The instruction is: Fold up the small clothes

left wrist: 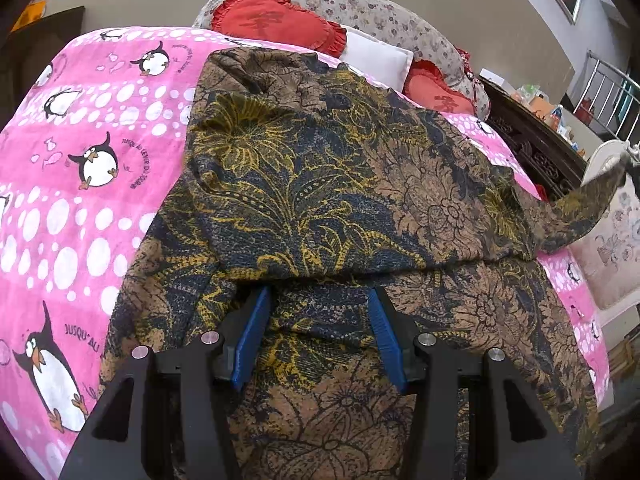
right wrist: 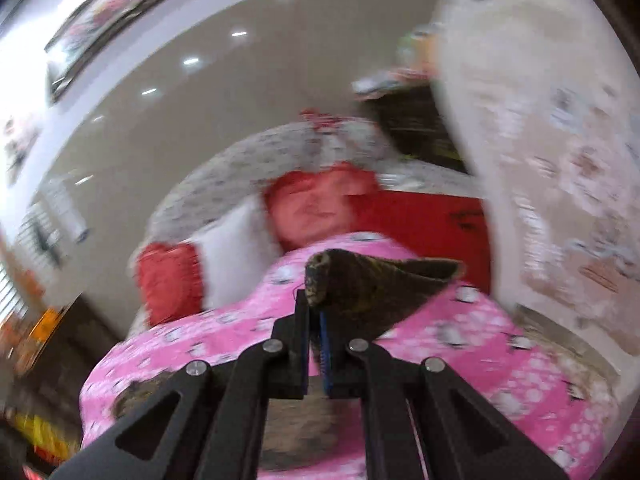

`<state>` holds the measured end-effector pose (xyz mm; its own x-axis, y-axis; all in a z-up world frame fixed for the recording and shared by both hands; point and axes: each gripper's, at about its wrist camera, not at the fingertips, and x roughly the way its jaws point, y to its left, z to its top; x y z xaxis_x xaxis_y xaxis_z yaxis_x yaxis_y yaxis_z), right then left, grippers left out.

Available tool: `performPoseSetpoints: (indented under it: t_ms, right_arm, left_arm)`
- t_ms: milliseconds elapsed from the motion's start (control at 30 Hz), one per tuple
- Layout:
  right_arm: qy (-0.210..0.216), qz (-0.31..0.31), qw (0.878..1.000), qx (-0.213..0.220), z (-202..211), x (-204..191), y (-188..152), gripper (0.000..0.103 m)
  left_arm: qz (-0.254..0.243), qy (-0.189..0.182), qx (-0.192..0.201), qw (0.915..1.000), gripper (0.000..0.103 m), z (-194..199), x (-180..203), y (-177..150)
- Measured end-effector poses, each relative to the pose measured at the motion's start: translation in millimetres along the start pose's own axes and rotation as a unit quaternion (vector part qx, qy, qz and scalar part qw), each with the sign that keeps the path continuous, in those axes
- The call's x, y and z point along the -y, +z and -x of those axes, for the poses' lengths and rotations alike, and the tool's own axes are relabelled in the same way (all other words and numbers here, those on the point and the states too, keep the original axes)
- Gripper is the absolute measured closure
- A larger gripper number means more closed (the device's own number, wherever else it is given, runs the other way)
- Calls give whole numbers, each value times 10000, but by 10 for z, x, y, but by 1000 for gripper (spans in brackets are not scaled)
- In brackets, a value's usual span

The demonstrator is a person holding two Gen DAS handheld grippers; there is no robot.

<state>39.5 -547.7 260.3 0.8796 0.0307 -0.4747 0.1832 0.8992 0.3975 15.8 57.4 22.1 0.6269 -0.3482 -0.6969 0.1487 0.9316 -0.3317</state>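
A brown, navy and yellow floral garment lies spread on a pink penguin blanket, its top layer folded over. My left gripper is open, its blue pads resting on the garment just below the fold's edge. My right gripper is shut on a corner of the garment and holds it lifted above the blanket. That lifted corner shows at the right of the left wrist view. The right wrist view is blurred.
Red heart cushions, a white pillow and a floral pillow lie at the bed's head. A dark carved cabinet with clutter stands to the right. A pale floral cushion sits by the bed's right edge.
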Motion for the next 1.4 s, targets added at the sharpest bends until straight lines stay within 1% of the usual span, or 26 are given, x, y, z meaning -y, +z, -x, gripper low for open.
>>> performPoseSetpoints:
  t_ms: [67, 133, 167, 233, 267, 333, 433, 533, 567, 600, 667, 733, 800, 833, 867, 900, 933, 1000, 1100, 1133, 1167, 1200, 1267, 1333, 1367, 1400]
  right_arm:
    - [478, 384, 9981, -109, -55, -474, -71, 99]
    - [1090, 768, 9907, -259, -117, -1069, -215, 99]
    - [1493, 1020, 9830, -324, -148, -1480, -340, 99]
    - [2037, 1193, 9705, -480, -224, -1983, -549, 99]
    - [2421, 1320, 9591, -643, -321, -2368, -750, 99]
    - [2815, 1374, 9452, -917, -509, -2825, -1086, 99]
    - [3132, 1455, 9241, -1639, -1095, -3551, -1910, 99]
    - [2976, 1647, 9028, -2632, -1679, -3920, -2713, 99]
    - [2796, 1923, 8920, -2988, -1843, -4027, -3048, 99]
    - [2753, 2055, 8832, -3192, -1914, -4064, -3223, 99]
    - [2755, 2159, 8737, -3377, -1982, -4058, -3431, 99]
    - [2831, 2028, 8732, -3409, -2017, -3999, -3404, 97]
    - [2879, 2100, 8613, -3622, -2007, -3990, -3381, 93]
    - [2861, 2181, 8581, -3663, -2019, -3962, -3366, 78]
    - [2886, 2228, 8544, -3702, -1987, -3942, -3355, 68]
    - [2920, 2227, 8533, -3702, -1933, -3897, -3372, 51]
    - [2962, 2207, 8530, -3687, -1887, -3880, -3329, 46]
    - [3115, 2159, 8508, -3640, -1740, -3775, -3254, 46]
    - [3002, 2297, 8574, -3492, -1510, -3563, -3129, 43]
    - [2905, 2344, 8607, -3463, -1465, -3465, -3100, 42]
    - [2681, 2389, 8676, -3438, -1417, -3304, -3090, 42]
    - [2550, 2358, 8723, -3441, -1375, -3159, -3071, 42]
    - [2401, 2117, 8820, -3458, -1298, -2831, -3067, 42]
    - [2217, 1873, 8924, -3456, -1226, -2455, -3209, 42]
    - [2116, 1838, 8943, -3488, -1221, -2308, -3313, 42]
    - [2177, 1813, 9015, -3271, -1175, -2215, -3375, 42]
  left_arm:
    - [14, -8, 3, 10000, 72, 0, 8, -2]
    - [43, -33, 19, 10000, 72, 7, 15, -8]
    - [55, -43, 27, 10000, 72, 13, 20, -13]
    - [82, -69, 39, 9999, 72, 20, 19, -16]
    - [99, -87, 46, 9999, 72, 24, 18, -20]
    - [130, -119, 56, 9998, 72, 28, 13, -22]
    - [181, -184, 72, 9996, 72, 34, -3, -28]
    - [267, -251, 93, 9993, 72, 44, -22, -38]
    - [266, -202, 81, 9994, 80, 42, -20, -41]
    - [309, -141, 85, 9994, 82, 44, -29, -43]
    - [214, -39, 72, 9997, 80, 48, 26, -44]
    - [328, -161, 91, 9993, 79, 72, -6, -45]
    - [390, -222, 99, 9989, 79, 86, -16, -45]
    - [370, -199, 95, 9991, 79, 99, -8, -52]
    - [363, -190, 89, 9991, 79, 106, -2, -55]
    - [368, -196, 86, 9991, 79, 109, -8, -48]
    - [388, -221, 84, 9990, 79, 121, -16, -57]
    - [416, -258, 80, 9988, 79, 131, -24, -55]
    - [518, -358, 97, 9980, 79, 198, -72, -73]
    - [598, -326, 123, 9976, 79, 266, -90, -102]
    - [613, -210, 136, 9978, 79, 358, -88, -124]
    - [537, -124, 140, 9984, 79, 396, -98, -112]
    - [139, 293, 343, 9989, 79, 570, -53, -20]
    - [-436, 510, 615, 9958, 78, 664, -6, 159]
    - [-995, 651, 729, 9902, 77, 679, 81, 293]
    - [-1471, 726, 776, 9834, 74, 641, 125, 397]
